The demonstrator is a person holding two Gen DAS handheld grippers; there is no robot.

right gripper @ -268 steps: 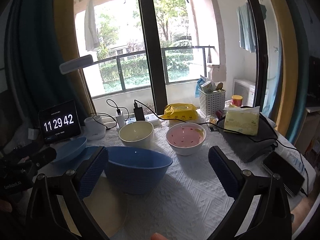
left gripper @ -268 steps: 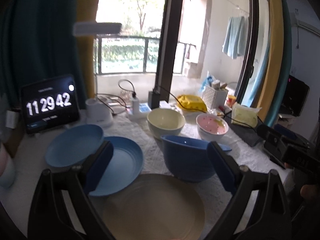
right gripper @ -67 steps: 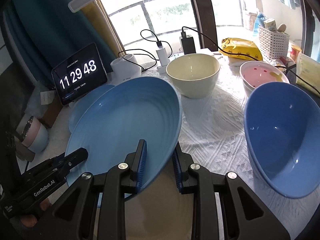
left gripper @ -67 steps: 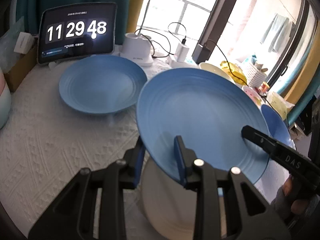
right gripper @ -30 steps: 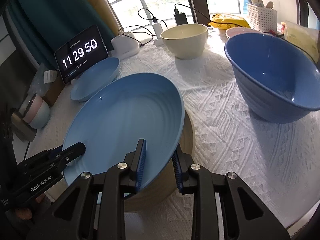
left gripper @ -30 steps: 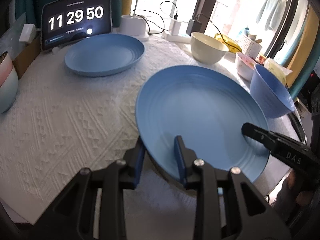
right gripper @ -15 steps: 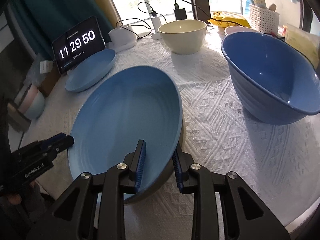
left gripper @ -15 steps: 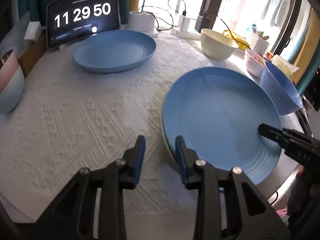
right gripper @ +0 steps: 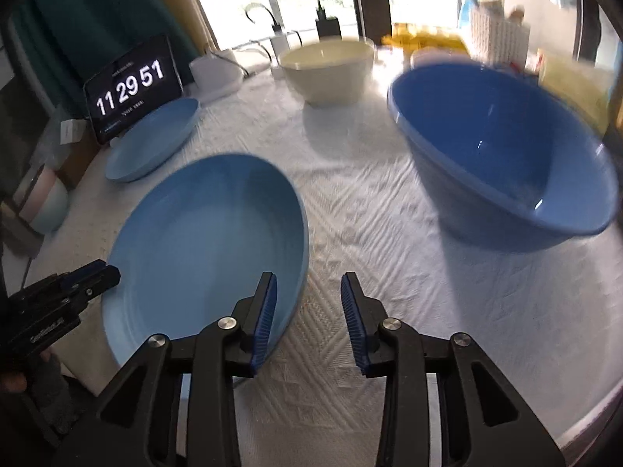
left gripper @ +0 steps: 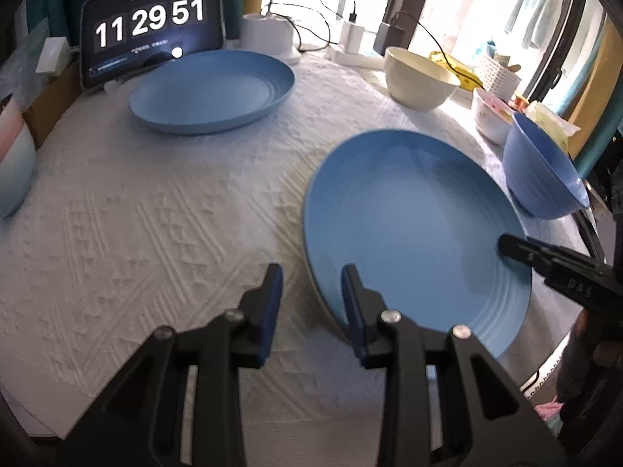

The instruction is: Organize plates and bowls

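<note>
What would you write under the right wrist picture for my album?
Open right gripper beside a blue plate, blue bowl nearby.

Tablet screen [left gripper: 152, 27] at the back of the table shows big white digits "11 29 51" on black, readable in both wrist views. Small lines of text above and below the digits, too small to read. A white dot sits under the digits in the left wrist view.

Right gripper [left gripper: 560, 268], seen from the left wrist view, carries pale letters on its black finger, roughly "DAS", blurred.

Left gripper [right gripper: 58, 307], seen from the right wrist view, has a white printed word on its black body, blurred, cannot be read.
</note>
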